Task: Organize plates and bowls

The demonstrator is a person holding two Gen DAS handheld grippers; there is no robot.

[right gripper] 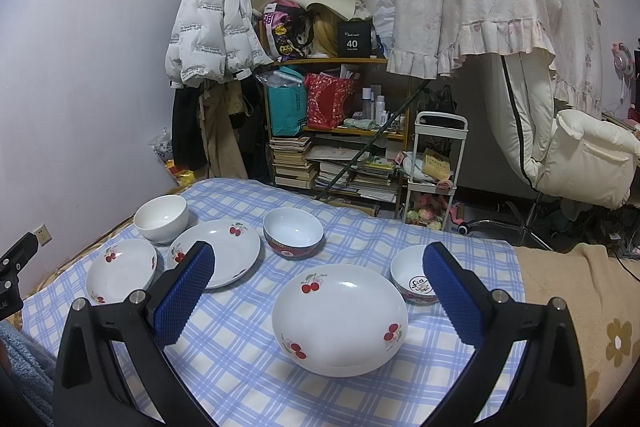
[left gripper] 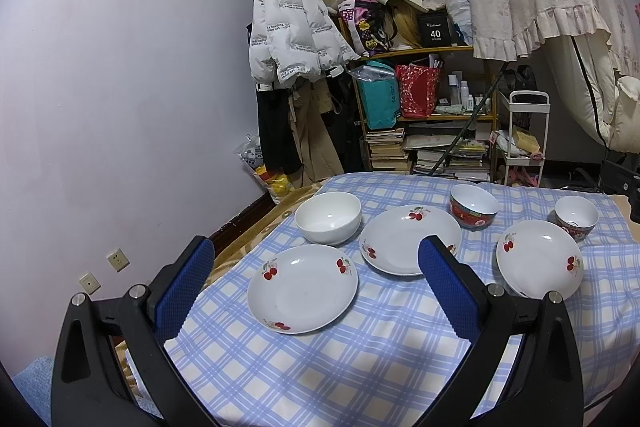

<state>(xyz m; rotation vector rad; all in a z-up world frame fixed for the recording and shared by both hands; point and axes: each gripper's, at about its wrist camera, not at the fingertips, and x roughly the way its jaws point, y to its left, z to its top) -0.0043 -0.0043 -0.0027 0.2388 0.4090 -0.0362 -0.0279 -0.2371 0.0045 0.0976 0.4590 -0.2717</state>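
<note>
Three white cherry-print plates lie on the blue checked tablecloth [left gripper: 304,367]: a left plate [left gripper: 302,289], a middle plate [left gripper: 400,239] and a right plate [left gripper: 538,257]. Behind them stand a plain white bowl [left gripper: 328,218], a red-patterned bowl [left gripper: 474,207] and a smaller patterned bowl [left gripper: 576,217]. My left gripper [left gripper: 316,255] hovers open above the left plate, holding nothing. My right gripper [right gripper: 318,259] is open above the right plate [right gripper: 340,319], with the small bowl [right gripper: 414,279] by its right finger. The red bowl [right gripper: 293,231] and white bowl [right gripper: 161,218] sit further back.
The table ends at a tan flowered blanket [right gripper: 580,307] on the right and a lilac wall [left gripper: 120,107] on the left. Beyond it are a cluttered bookshelf [right gripper: 336,131], a white trolley [right gripper: 436,167], a hanging white jacket [left gripper: 288,27] and a cream chair [right gripper: 580,163].
</note>
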